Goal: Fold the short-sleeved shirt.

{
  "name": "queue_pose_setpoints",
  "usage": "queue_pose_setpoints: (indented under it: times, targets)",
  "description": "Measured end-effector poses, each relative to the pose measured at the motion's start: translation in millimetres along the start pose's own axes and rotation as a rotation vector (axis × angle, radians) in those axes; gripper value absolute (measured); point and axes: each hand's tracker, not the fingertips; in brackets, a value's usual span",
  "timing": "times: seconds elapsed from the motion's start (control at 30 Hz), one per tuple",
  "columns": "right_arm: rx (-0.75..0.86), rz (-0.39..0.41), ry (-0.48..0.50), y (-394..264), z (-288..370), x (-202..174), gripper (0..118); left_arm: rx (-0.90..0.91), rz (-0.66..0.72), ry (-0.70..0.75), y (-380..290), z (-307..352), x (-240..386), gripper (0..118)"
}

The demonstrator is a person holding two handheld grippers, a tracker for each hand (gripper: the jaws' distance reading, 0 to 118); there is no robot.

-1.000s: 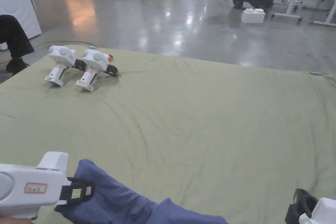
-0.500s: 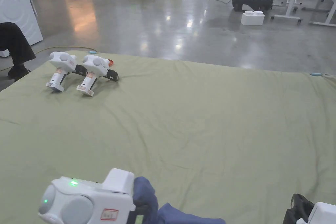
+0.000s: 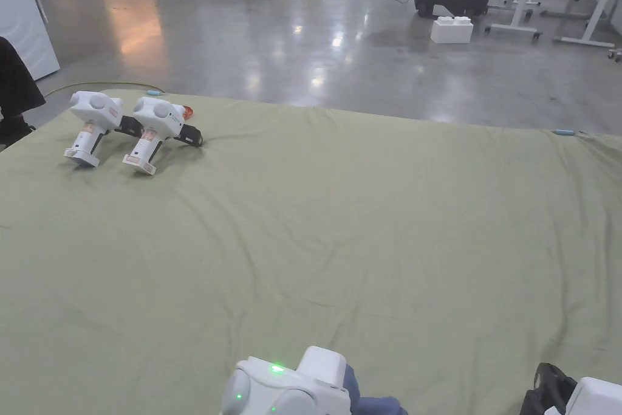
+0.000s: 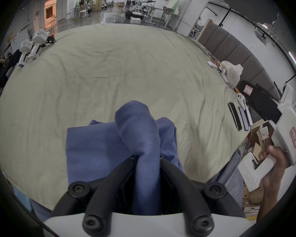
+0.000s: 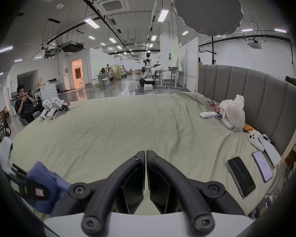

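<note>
While the left gripper (image 4: 147,158) clenches a bunched ridge of the blue knit short-sleeved shirt (image 4: 109,143) at the near edge of the bed, over the pale green bedsheet (image 3: 364,222), the right gripper (image 5: 146,155) hovers beside it with its fingers (image 5: 138,158) pressed together on nothing. The shirt looks crumpled and hangs partly over the bed's edge, so it could slide off if the grip loosens. A single pinch on gathered cloth may also drag hidden layers along, leaving the shirt twisted rather than spread flat for folding.
</note>
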Motion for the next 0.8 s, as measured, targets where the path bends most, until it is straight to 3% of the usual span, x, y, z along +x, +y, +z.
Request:
queue_pose_setpoints:
  times: [0.07, 0.13, 0.2, 0.23, 0.27, 0.43, 0.5, 0.6, 0.73, 0.8]
  targets:
    - [-0.003, -0.002, -0.004, -1, 1, 2, 2, -0.019, 0.005, 0.005, -1, -10, 5, 8]
    - [-0.005, -0.002, -0.006, -2, 0, 3, 2, -0.032, 0.0, 0.006, -2, -15, 6, 21]
    - [-0.01, -0.001, -0.008, -3, 0, 4, 2, -0.03, 0.013, -0.047, -3, -8, 4, 43]
    - [-0.011, -0.002, -0.008, -3, 0, 5, 2, -0.026, 0.022, -0.079, -2, -3, 1, 63]
    - [-0.011, -0.001, -0.009, -3, 1, 5, 2, -0.011, 0.029, -0.111, -1, 2, -1, 70]
    - [0.003, -0.009, -0.02, -4, 5, 9, 2, 0.122, 0.069, -0.159, 1, 45, -12, 72]
    - [0.005, -0.012, -0.023, -4, 5, 9, 2, 0.126, 0.093, -0.184, 1, 51, -17, 64]
    - [0.002, -0.023, -0.019, -4, 5, 8, 2, 0.099, 0.098, -0.138, -1, 34, -23, 20]
    - [-0.005, -0.02, -0.015, -7, 4, 6, 2, 0.009, 0.149, -0.196, -12, -3, -24, 3]
    - [-0.011, -0.017, -0.015, -8, 4, 4, 2, -0.018, 0.171, -0.242, -19, -23, -21, 3]
